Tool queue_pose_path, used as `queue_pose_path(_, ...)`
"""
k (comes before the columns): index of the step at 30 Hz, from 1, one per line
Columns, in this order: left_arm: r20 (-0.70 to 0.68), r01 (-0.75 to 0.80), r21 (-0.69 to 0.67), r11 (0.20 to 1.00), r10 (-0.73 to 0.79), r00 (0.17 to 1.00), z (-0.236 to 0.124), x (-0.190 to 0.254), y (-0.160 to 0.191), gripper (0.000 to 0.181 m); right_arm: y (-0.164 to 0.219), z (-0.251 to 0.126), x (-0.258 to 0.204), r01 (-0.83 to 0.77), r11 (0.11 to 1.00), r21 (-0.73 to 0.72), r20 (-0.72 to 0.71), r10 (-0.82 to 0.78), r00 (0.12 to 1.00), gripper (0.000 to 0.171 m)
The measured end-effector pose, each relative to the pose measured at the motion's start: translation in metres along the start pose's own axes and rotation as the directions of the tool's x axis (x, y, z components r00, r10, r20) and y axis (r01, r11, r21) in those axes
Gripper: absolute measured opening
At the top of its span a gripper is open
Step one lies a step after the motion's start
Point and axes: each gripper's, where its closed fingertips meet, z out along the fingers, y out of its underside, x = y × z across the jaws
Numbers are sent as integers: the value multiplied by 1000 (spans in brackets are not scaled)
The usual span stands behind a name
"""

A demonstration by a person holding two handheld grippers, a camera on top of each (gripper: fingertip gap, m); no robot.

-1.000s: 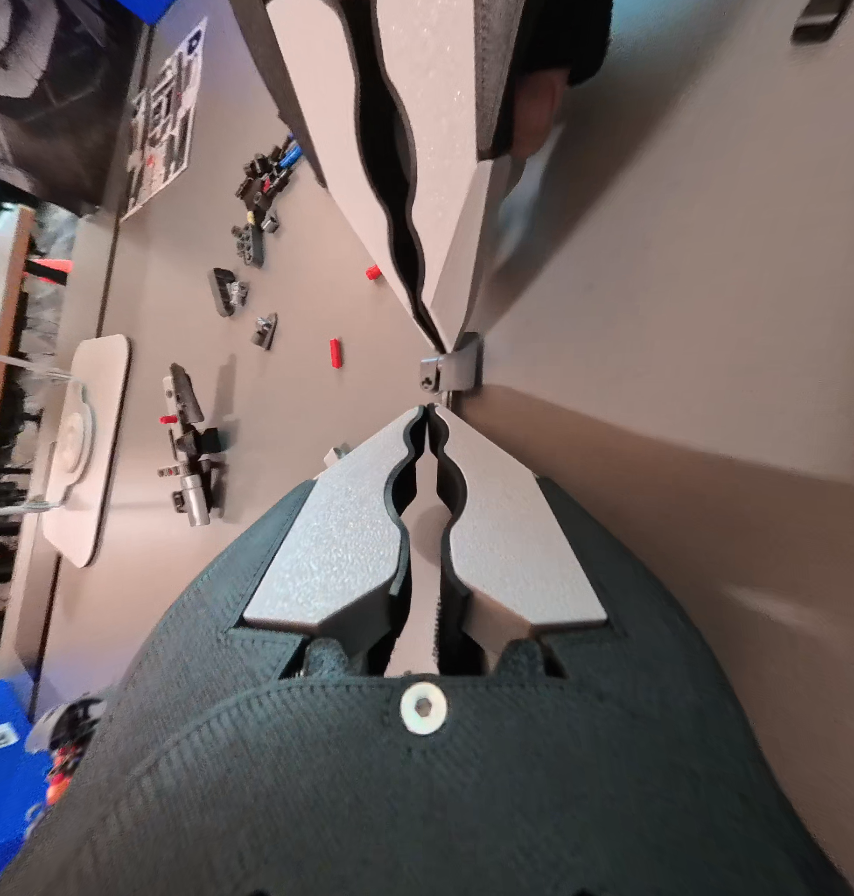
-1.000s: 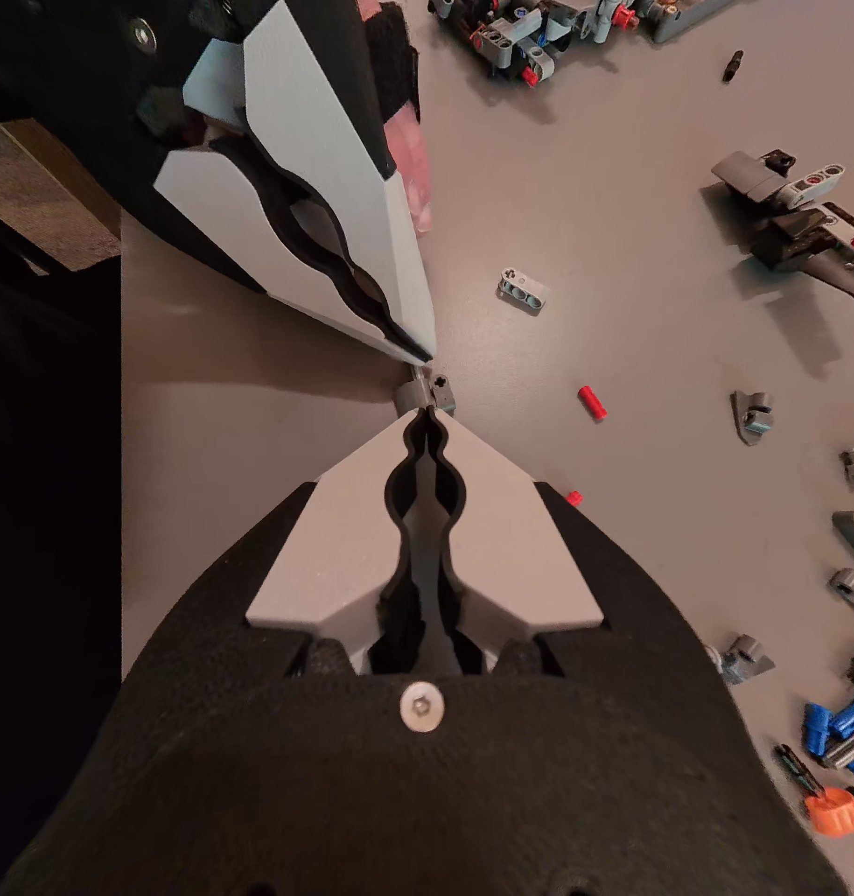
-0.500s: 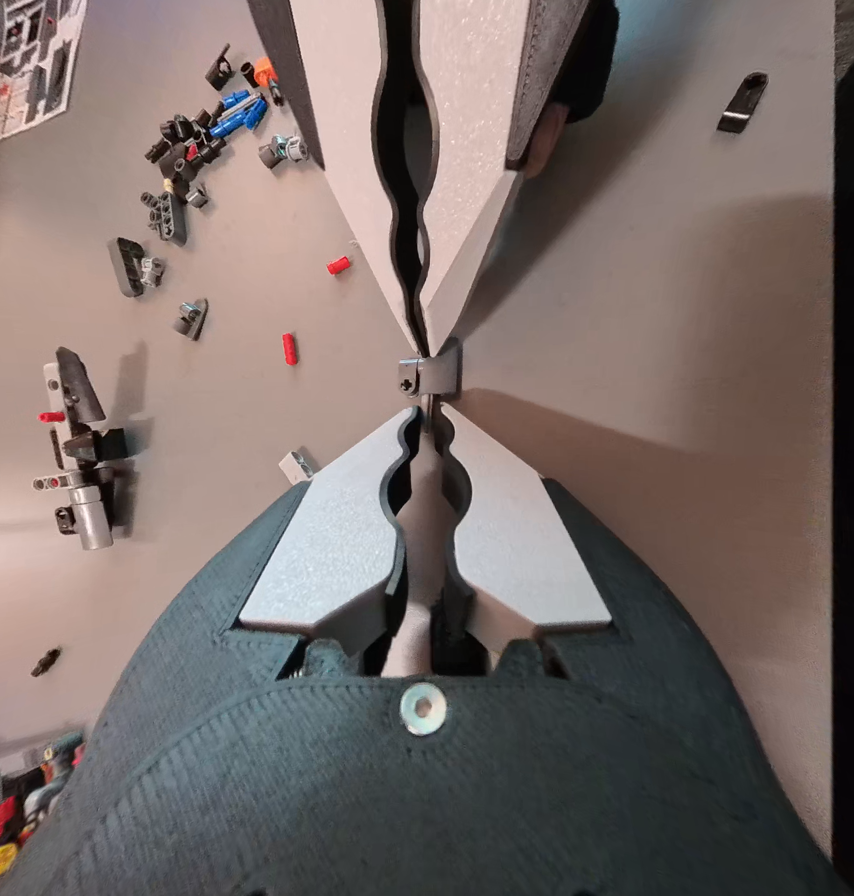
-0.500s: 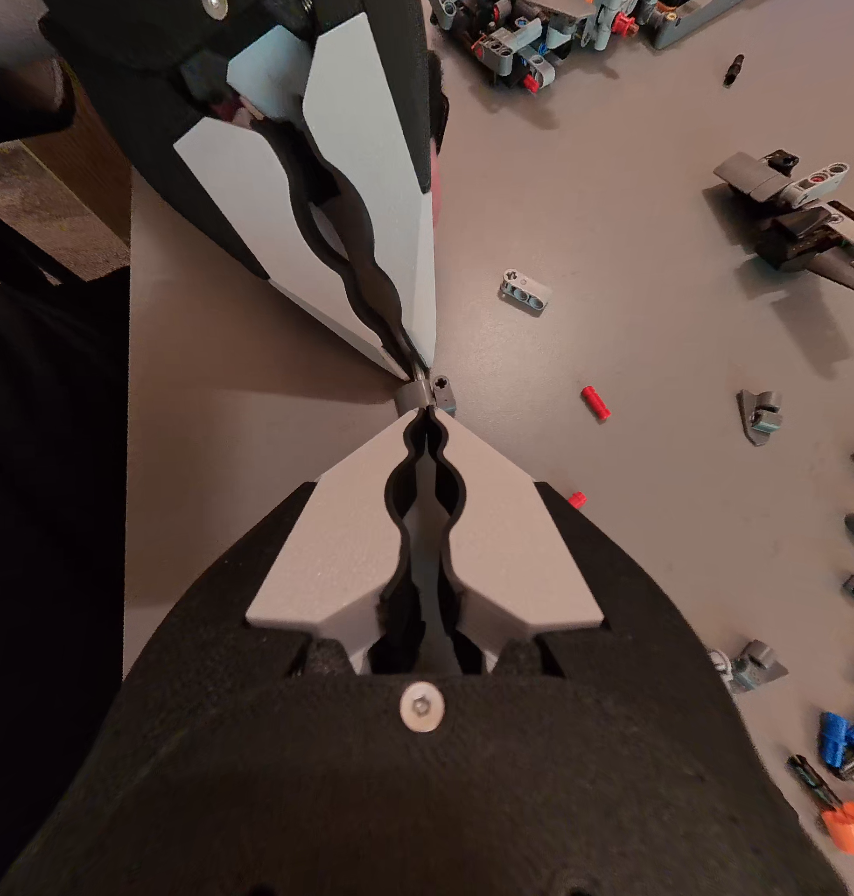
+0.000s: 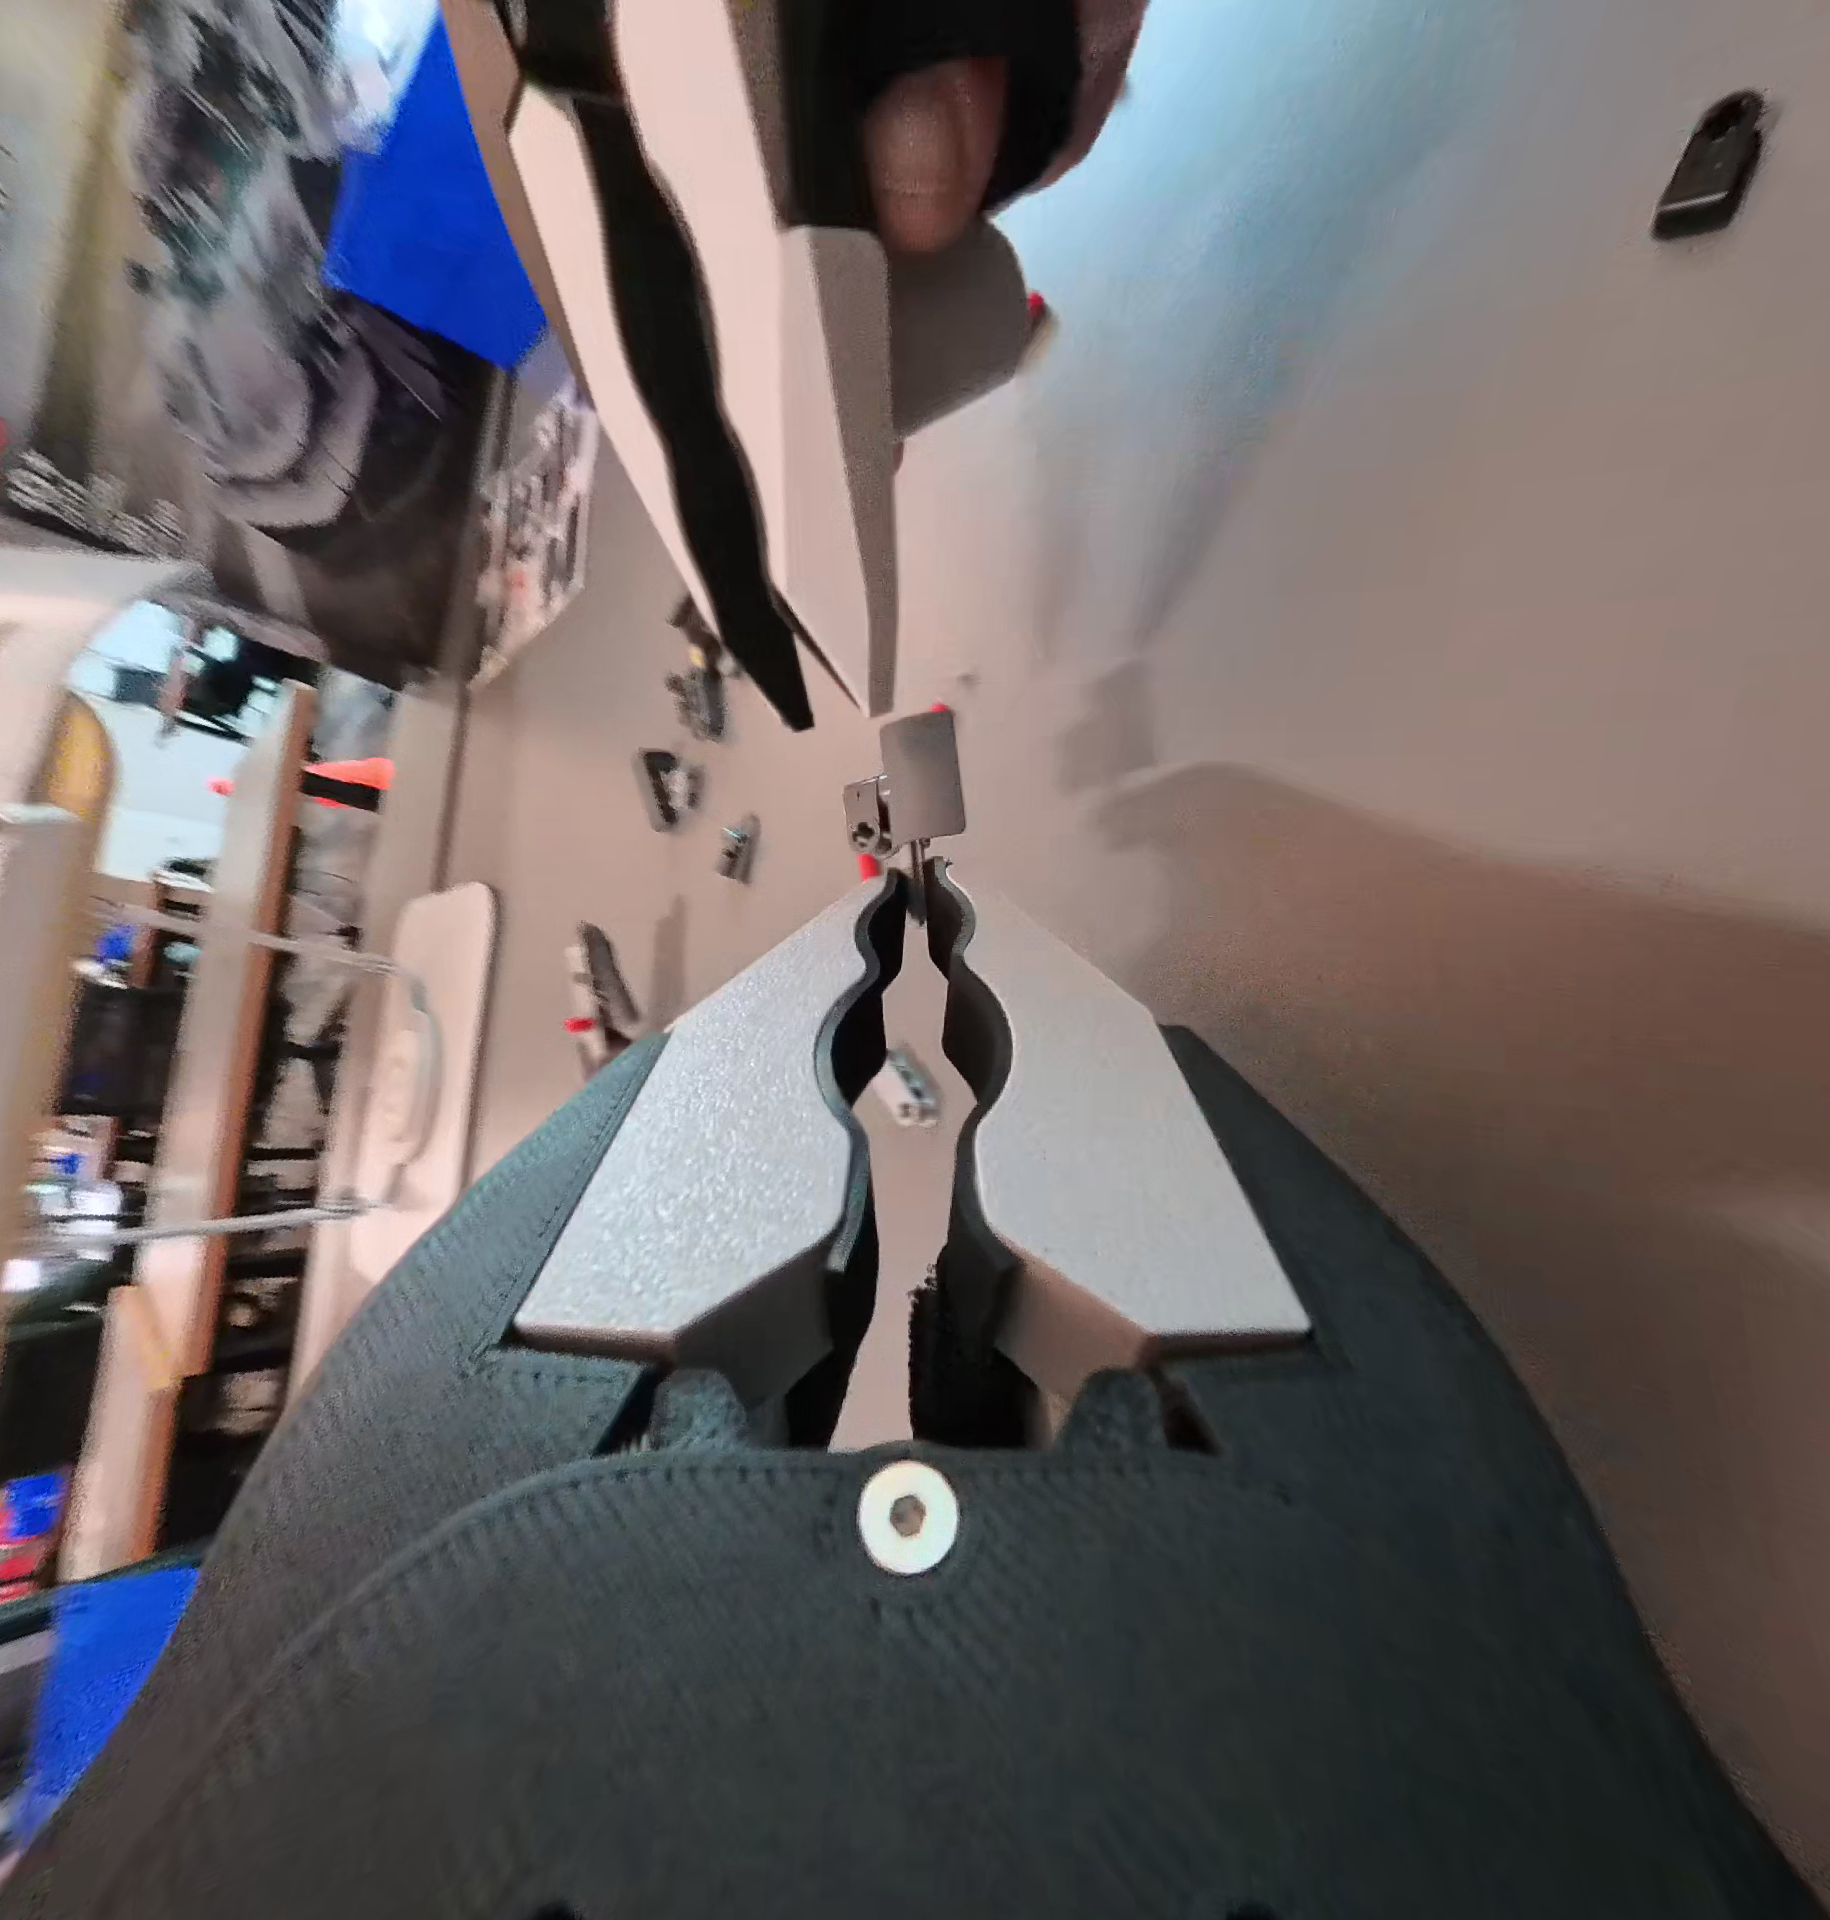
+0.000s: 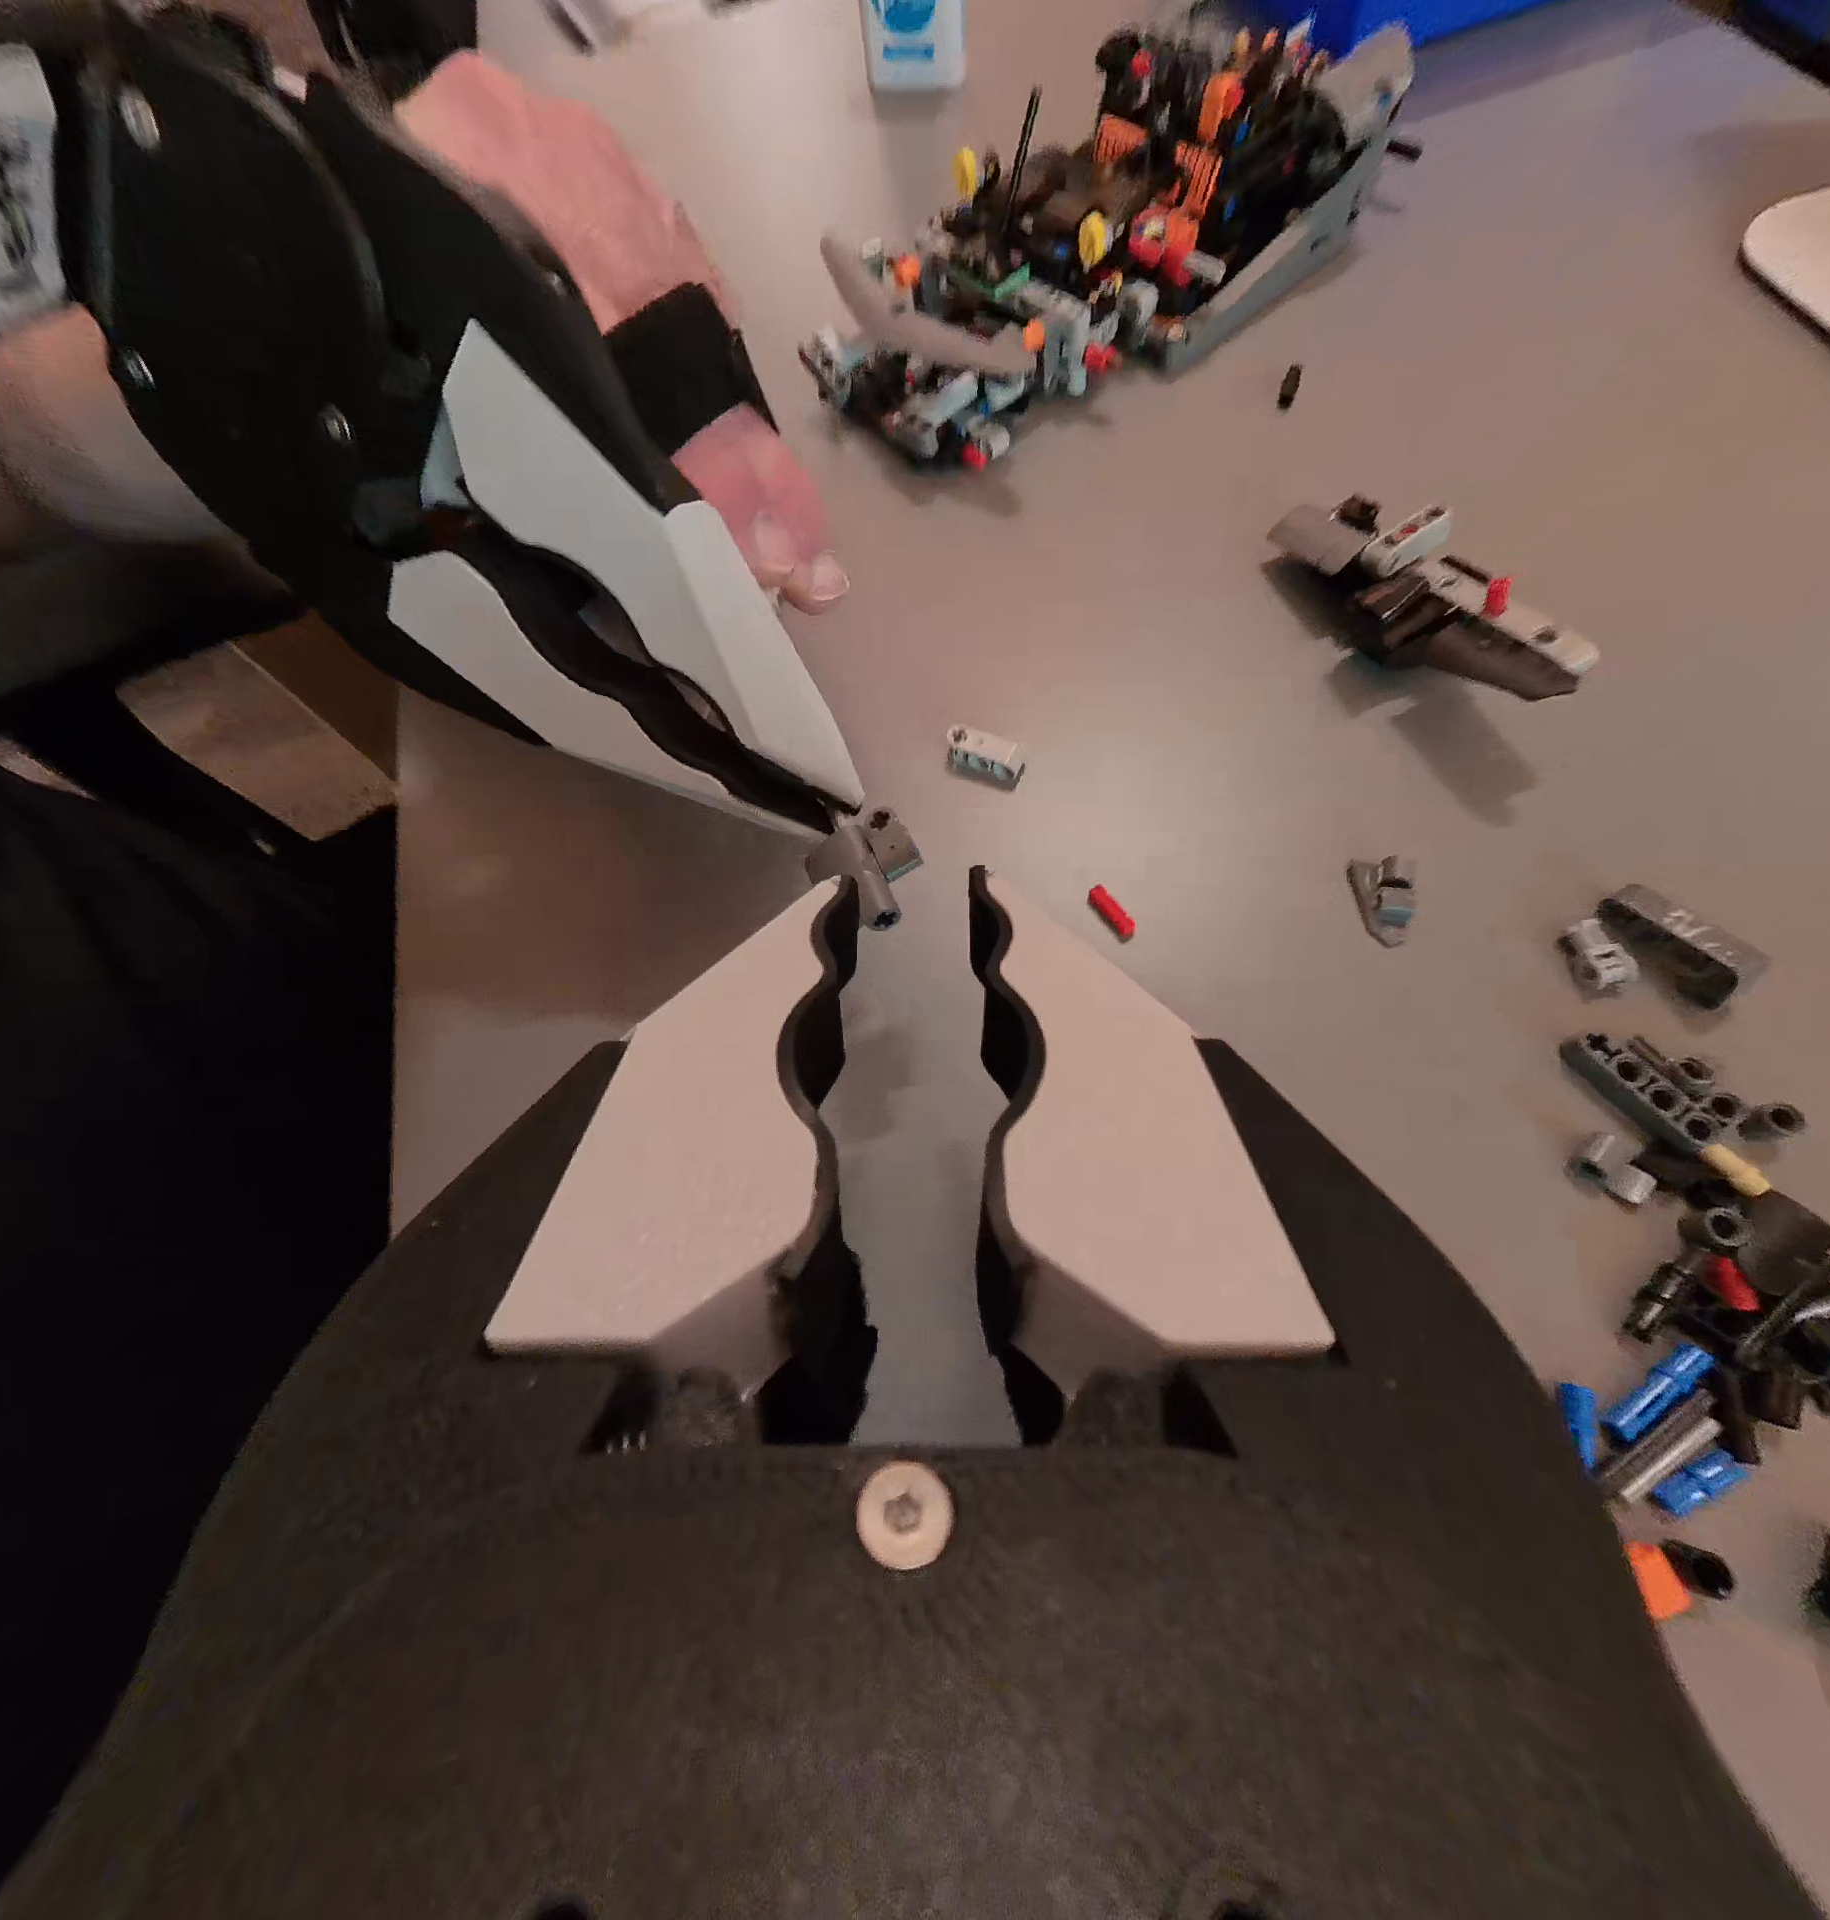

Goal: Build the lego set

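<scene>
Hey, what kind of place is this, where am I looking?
Probably an indoor workroom or hobby space. A grey table carries scattered building-toy parts, a half-built model stands at its far side, and blurred wooden shelving rises beyond the table edge.

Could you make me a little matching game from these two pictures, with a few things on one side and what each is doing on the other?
Things:
1. left gripper
2. right gripper
3. small grey lego piece
4. red pin

States:
A. lying loose on the table
B. open, holding nothing
C. held up above the table at a gripper's tips
D. shut on a lego piece

Pairs: 1-D, 2-B, 3-C, 4-A
</scene>
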Motion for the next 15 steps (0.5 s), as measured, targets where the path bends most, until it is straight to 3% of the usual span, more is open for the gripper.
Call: queue_pose_path(15,277,-375,27,927,353,893,-2,-67,-60,2,-54,-71,20,-154,969,193,160,124,979,19)
